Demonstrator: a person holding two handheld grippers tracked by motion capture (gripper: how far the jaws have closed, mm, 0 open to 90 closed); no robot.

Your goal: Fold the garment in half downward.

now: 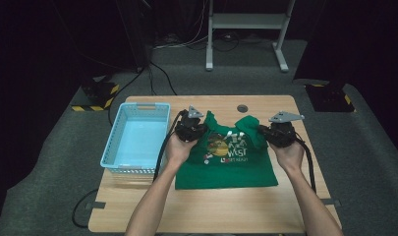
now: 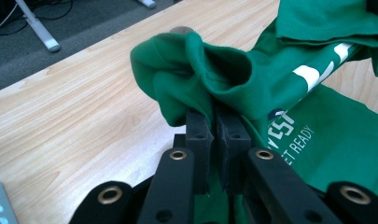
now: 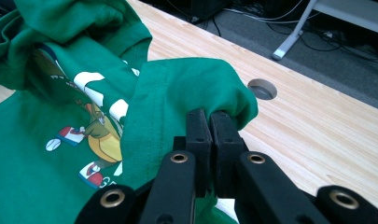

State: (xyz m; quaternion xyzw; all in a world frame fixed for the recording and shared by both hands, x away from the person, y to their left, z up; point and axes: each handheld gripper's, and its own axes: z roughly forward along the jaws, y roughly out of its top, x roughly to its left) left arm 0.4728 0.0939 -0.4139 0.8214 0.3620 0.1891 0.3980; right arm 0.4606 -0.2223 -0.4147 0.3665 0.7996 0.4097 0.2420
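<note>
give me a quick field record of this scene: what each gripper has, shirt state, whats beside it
left gripper: jaws shut on a bunched fold of the shirt
right gripper: jaws shut on another fold of the shirt
shirt: green, printed side up, lower part flat on the table, top corners lifted
basket: light blue, left of the shirt
table hole: beyond the shirt

Left of centre, a light blue slotted plastic basket (image 1: 136, 139) sits on the pale wooden table (image 1: 211, 206). A round cable hole (image 1: 242, 108) shows upper centre; a grey metal stand (image 1: 245, 29) stands beyond.
</note>
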